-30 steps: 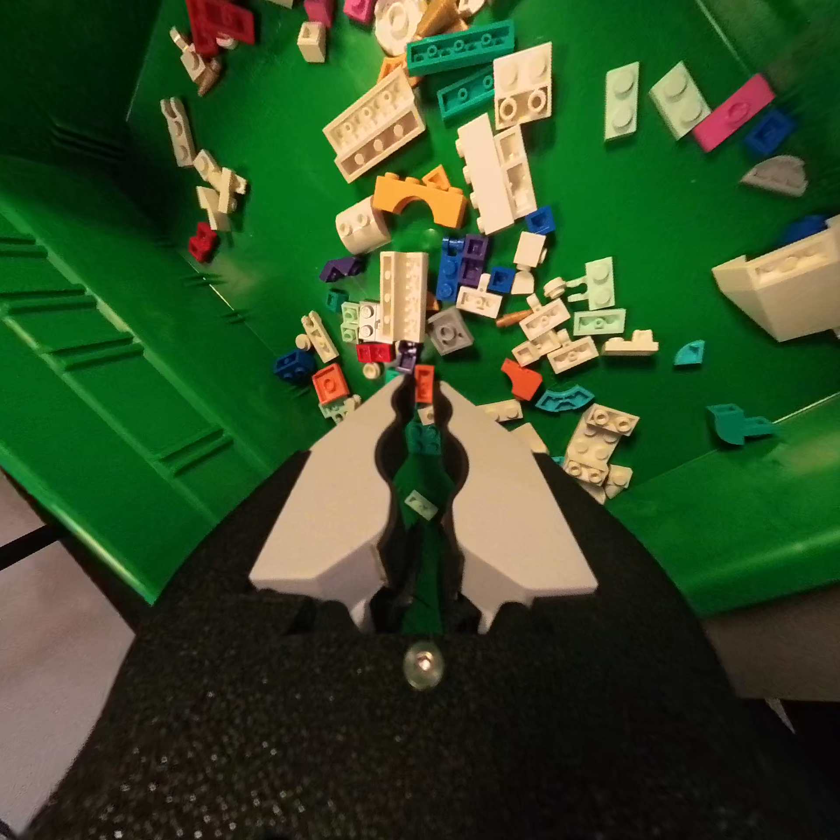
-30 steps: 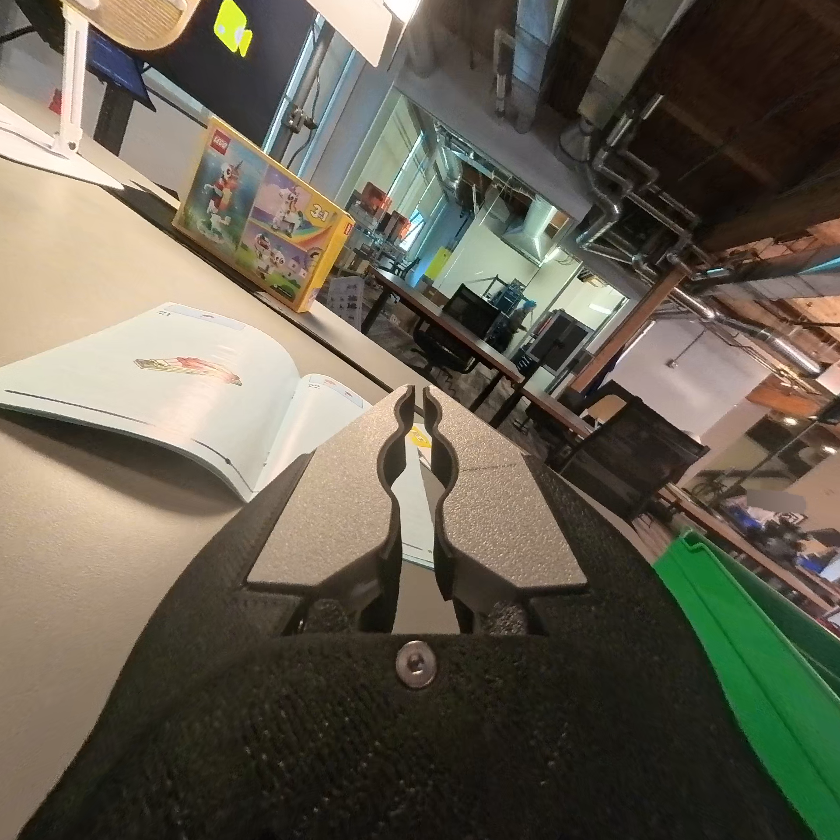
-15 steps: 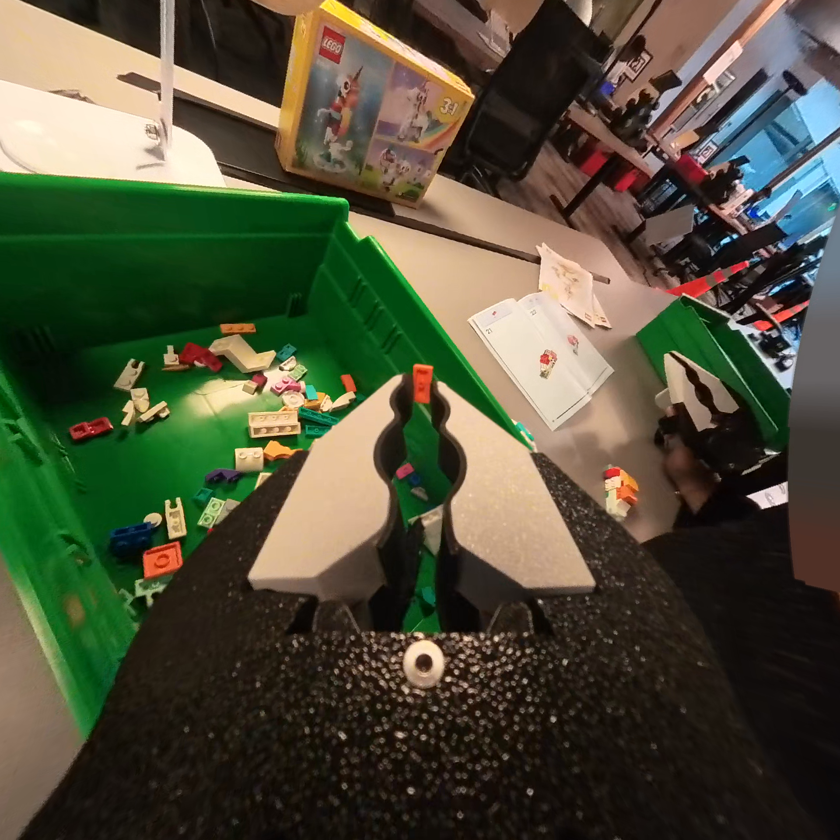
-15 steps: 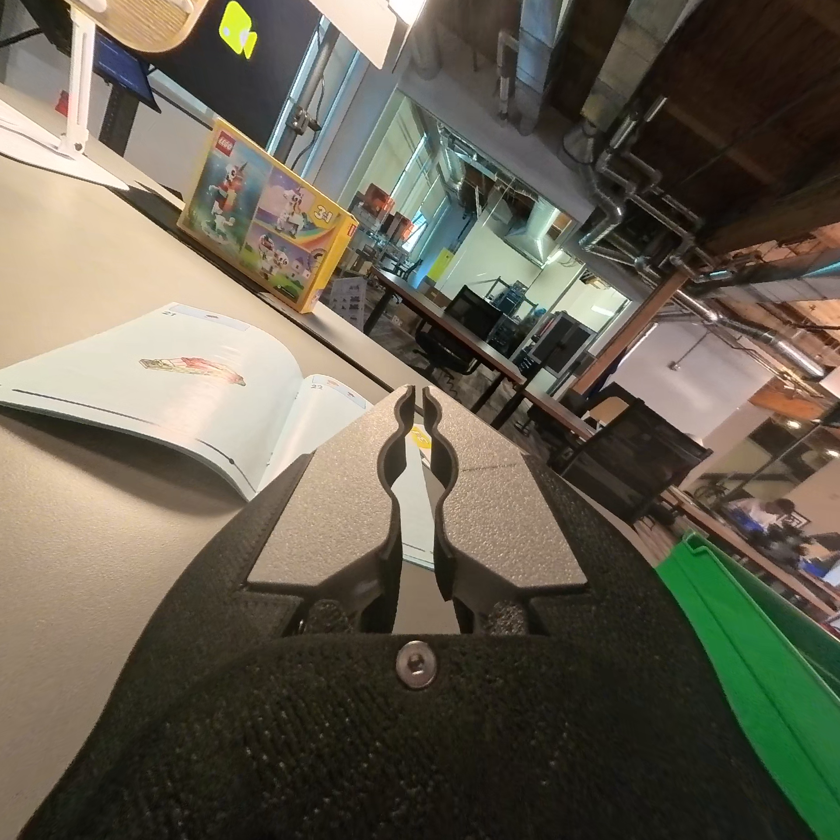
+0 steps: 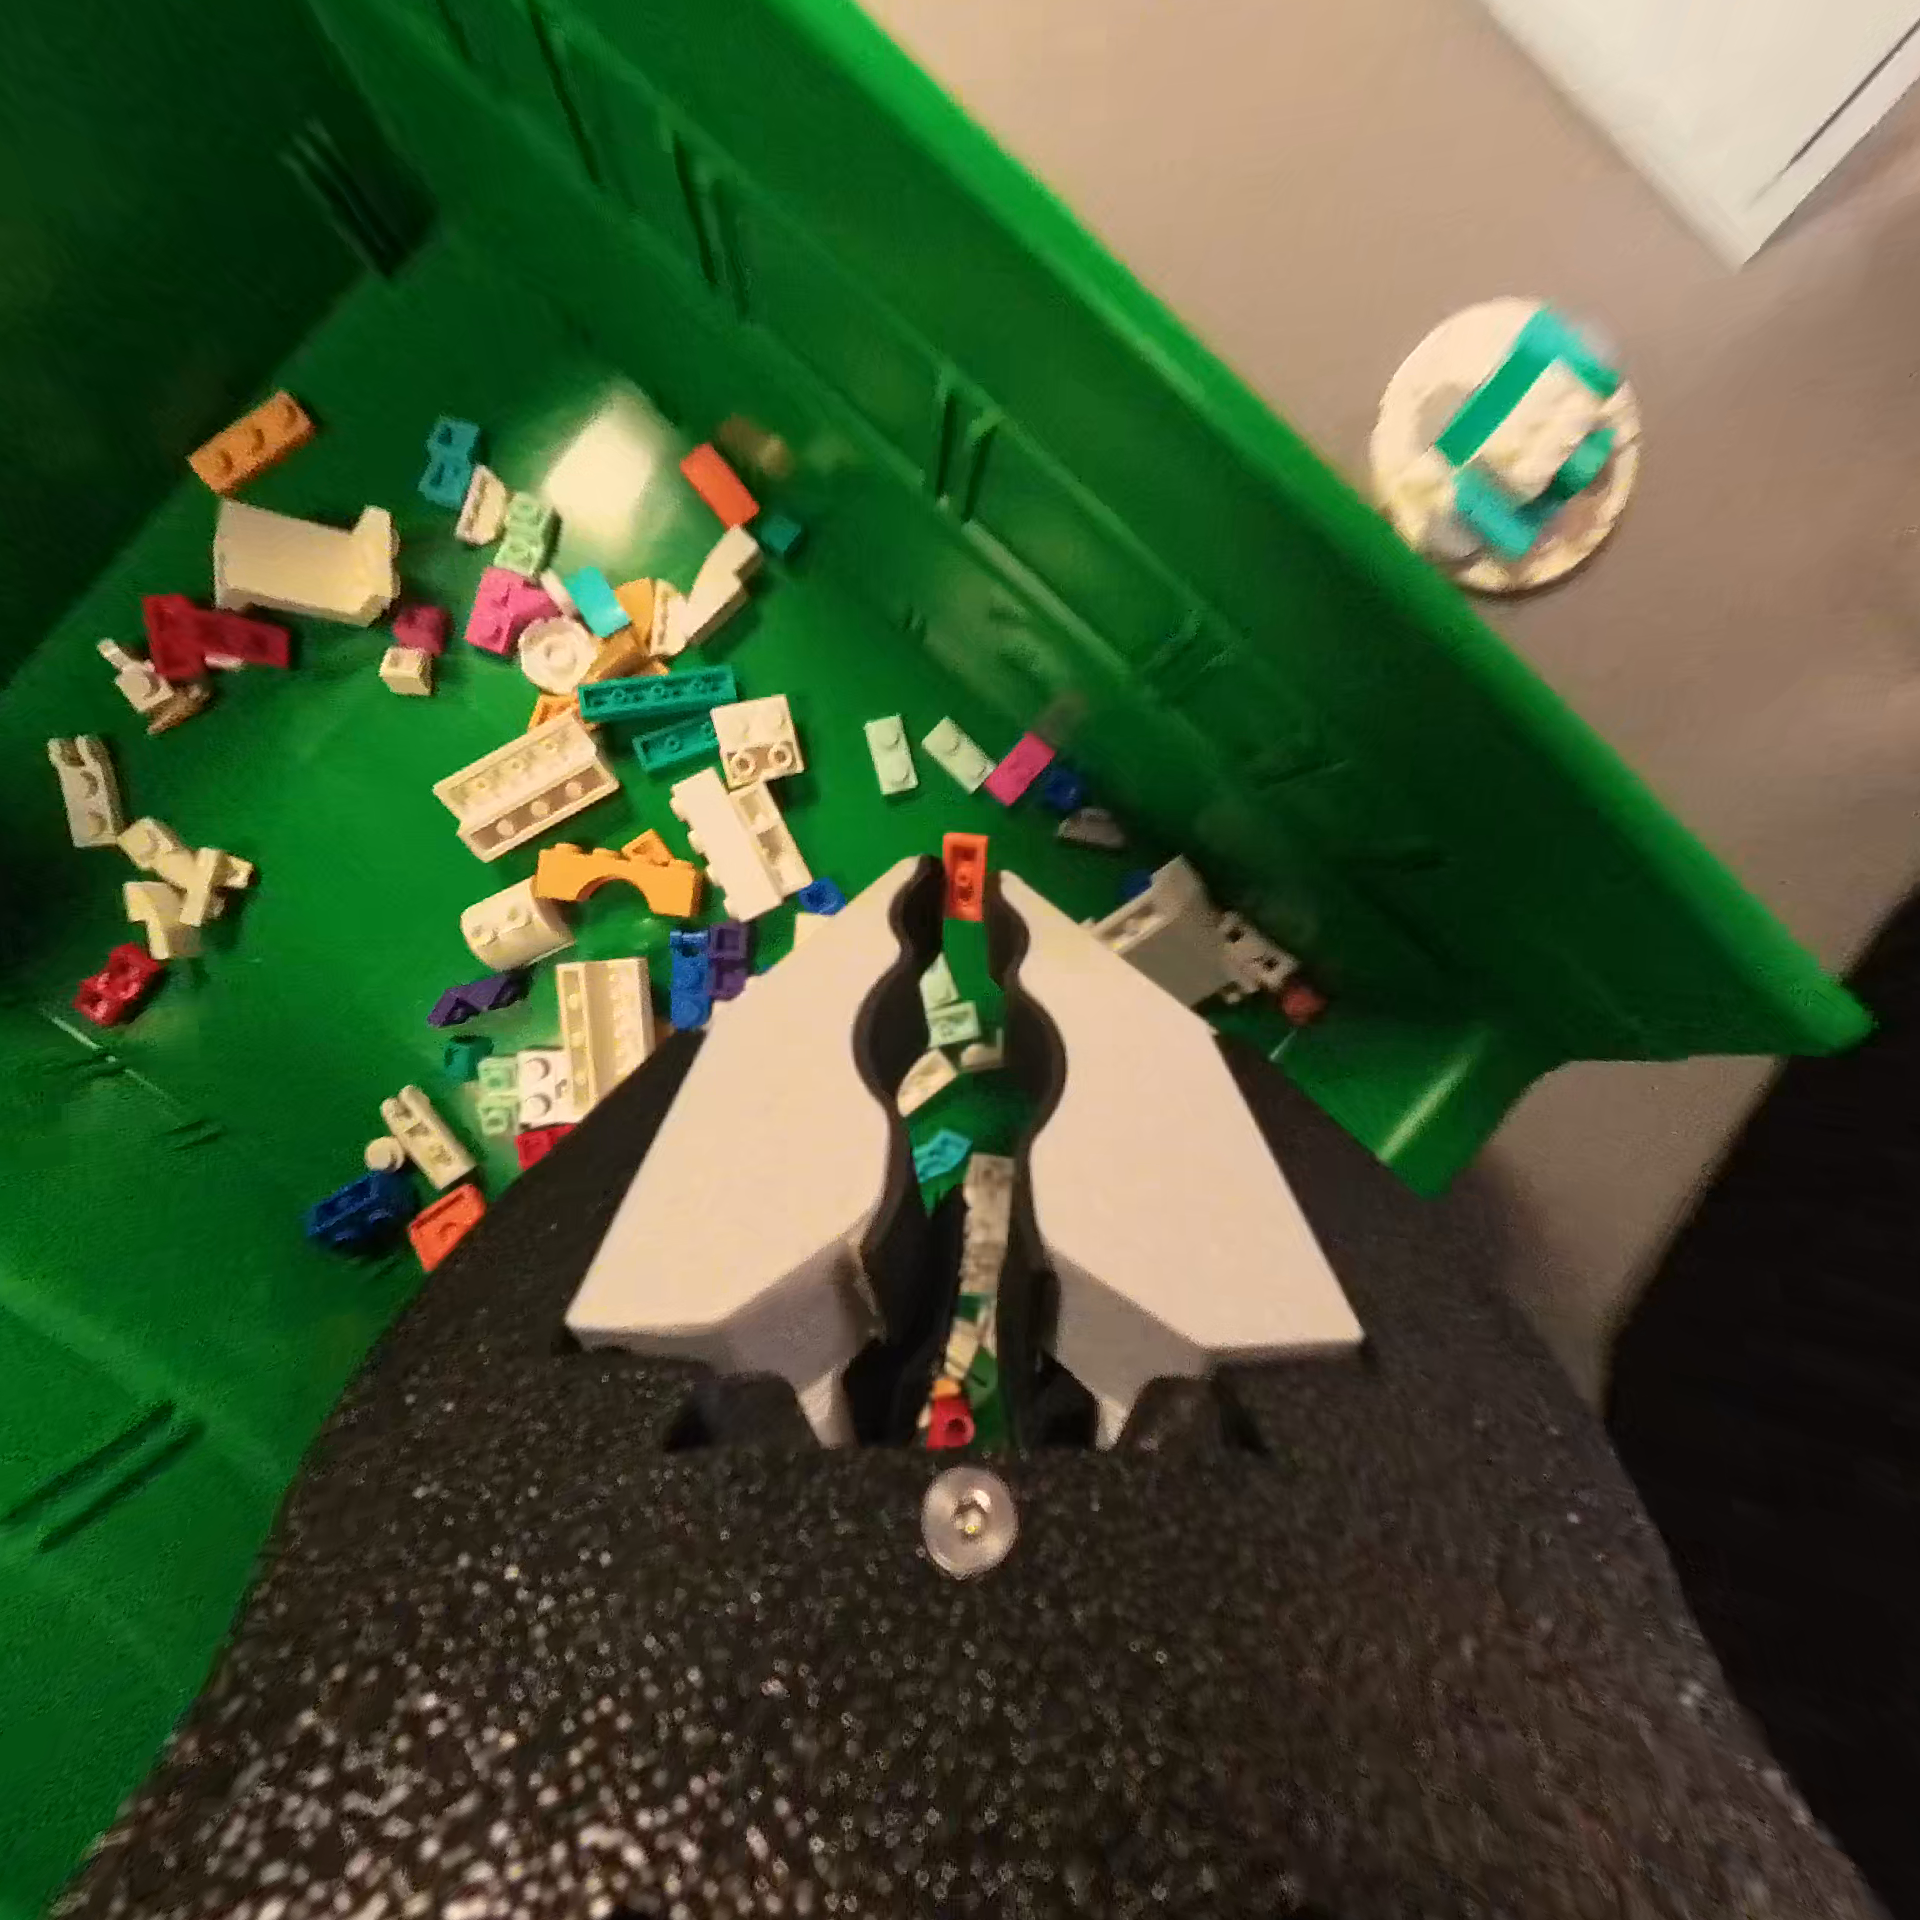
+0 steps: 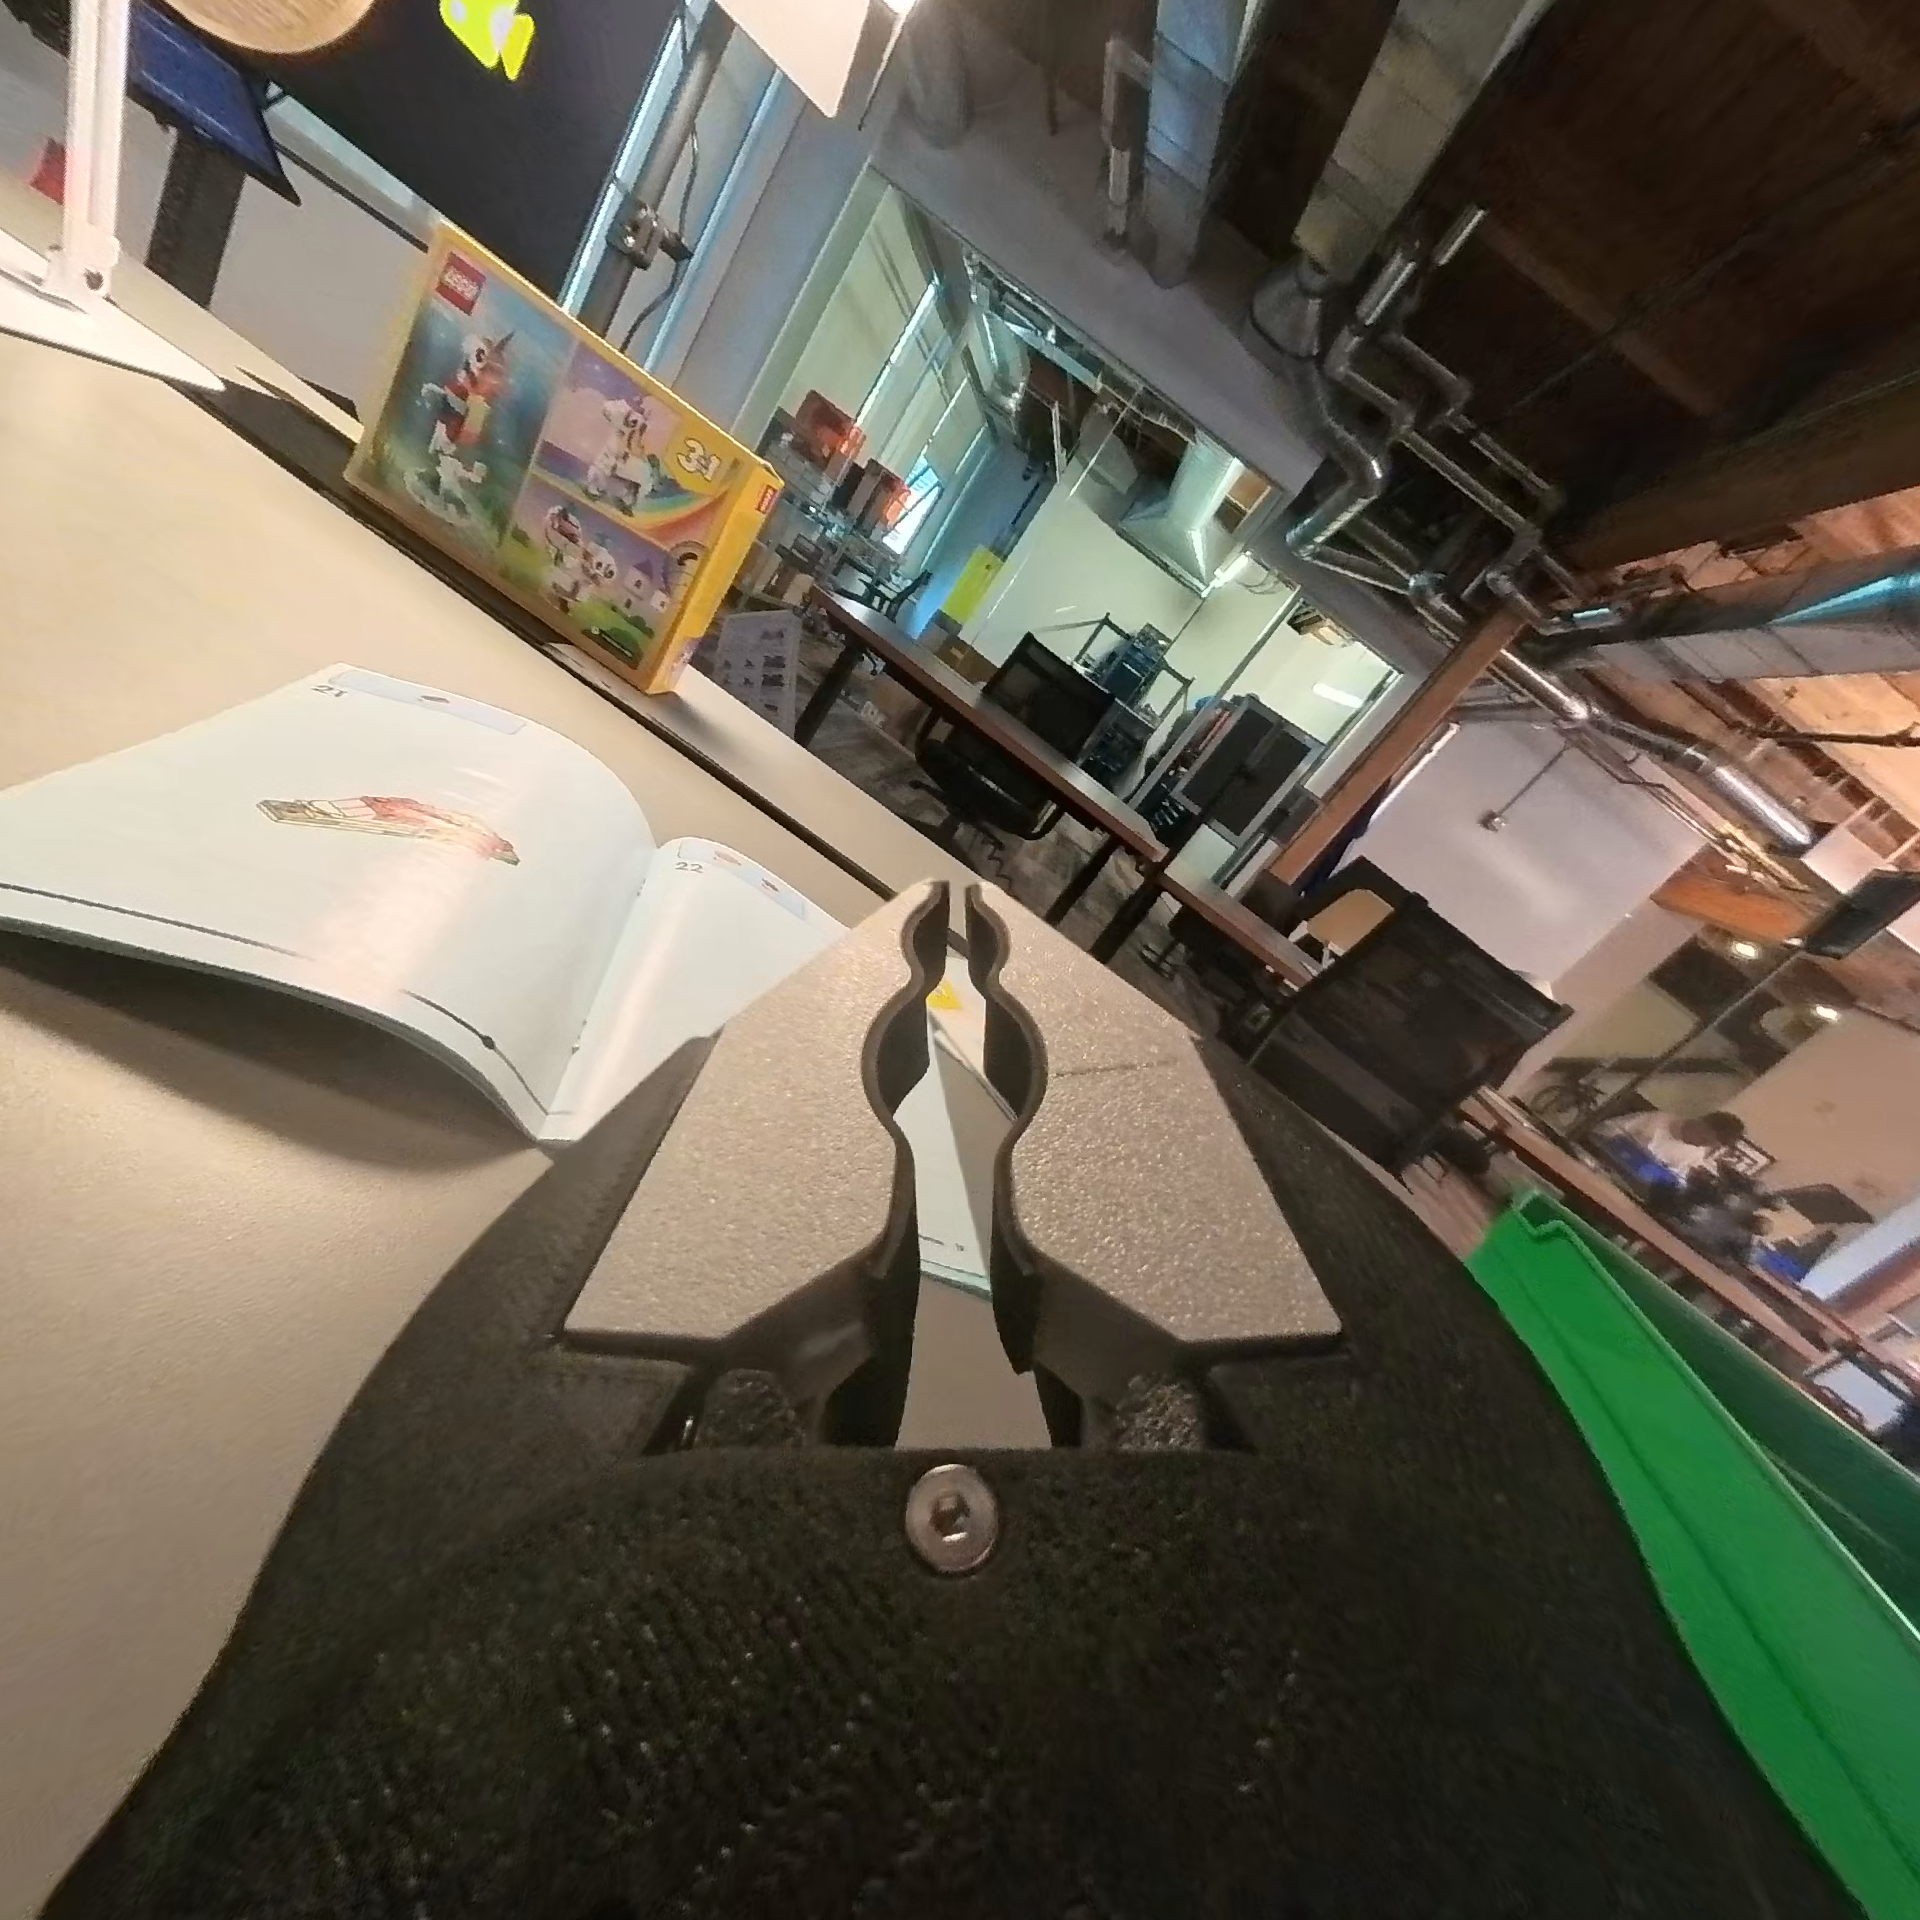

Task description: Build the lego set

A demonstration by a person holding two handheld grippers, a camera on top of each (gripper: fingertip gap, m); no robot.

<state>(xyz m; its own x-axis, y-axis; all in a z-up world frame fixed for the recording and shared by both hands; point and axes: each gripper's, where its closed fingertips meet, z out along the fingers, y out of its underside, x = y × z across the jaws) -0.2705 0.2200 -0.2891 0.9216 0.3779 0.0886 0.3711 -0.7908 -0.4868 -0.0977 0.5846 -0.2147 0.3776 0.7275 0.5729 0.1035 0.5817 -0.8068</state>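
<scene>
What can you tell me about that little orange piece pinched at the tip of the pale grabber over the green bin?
The small orange plastic lego plate is a thin, narrow rectangle with round studs on its face. It stands on end, its lower part clamped between the tips of the light grey left gripper, its upper end poking out past them. Only the gripper's fingers touch it. It hangs in the air above the green plastic bin of loose bricks, near the bin's right wall. The picture is slightly blurred, so finer detail cannot be made out.

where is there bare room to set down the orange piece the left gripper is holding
Bare grey tabletop between the green bin wall and the round white-and-teal build. Also table in front of the open booklet. The bin floor's middle is crowded with loose bricks.
</scene>
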